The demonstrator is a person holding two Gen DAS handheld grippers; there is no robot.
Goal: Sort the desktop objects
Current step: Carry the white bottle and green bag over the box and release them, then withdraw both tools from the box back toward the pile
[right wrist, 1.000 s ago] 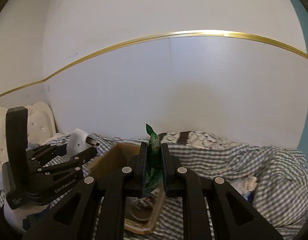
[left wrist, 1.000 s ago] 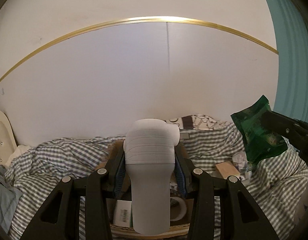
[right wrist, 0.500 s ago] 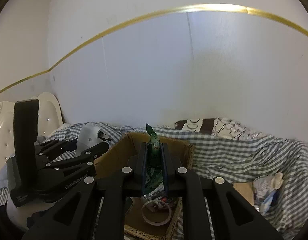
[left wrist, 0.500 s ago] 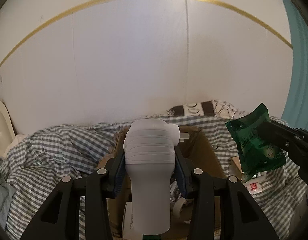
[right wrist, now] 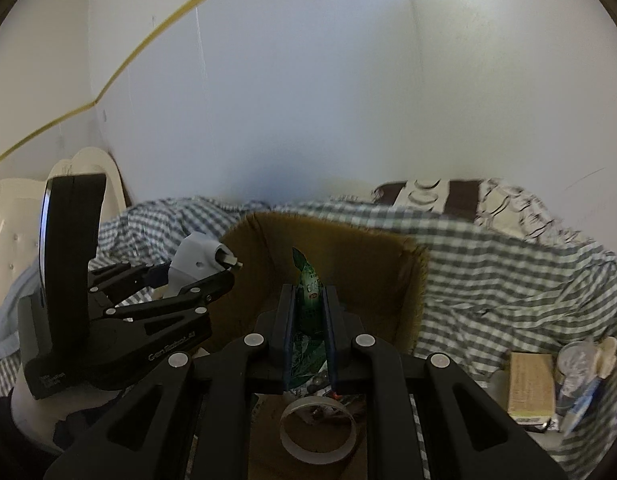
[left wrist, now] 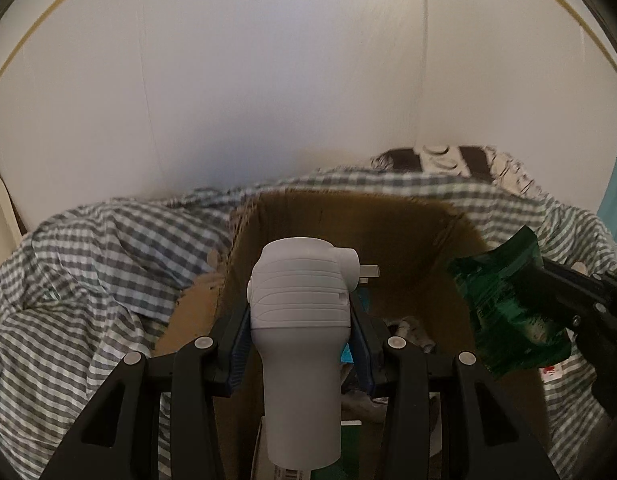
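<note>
My left gripper is shut on a white plug adapter with metal prongs, held over the open cardboard box. The adapter also shows in the right wrist view, at the box's left wall. My right gripper is shut on a green foil packet, held above the box. The packet shows at the right of the left wrist view.
The box holds a tape roll and other small items, and sits on a grey checked blanket. A small brown carton and a plastic cup lie right of it. A white headboard is at left.
Both grippers moved forward and tilted down toward the box, which now fills more of each view. Both still hold their objects.
</note>
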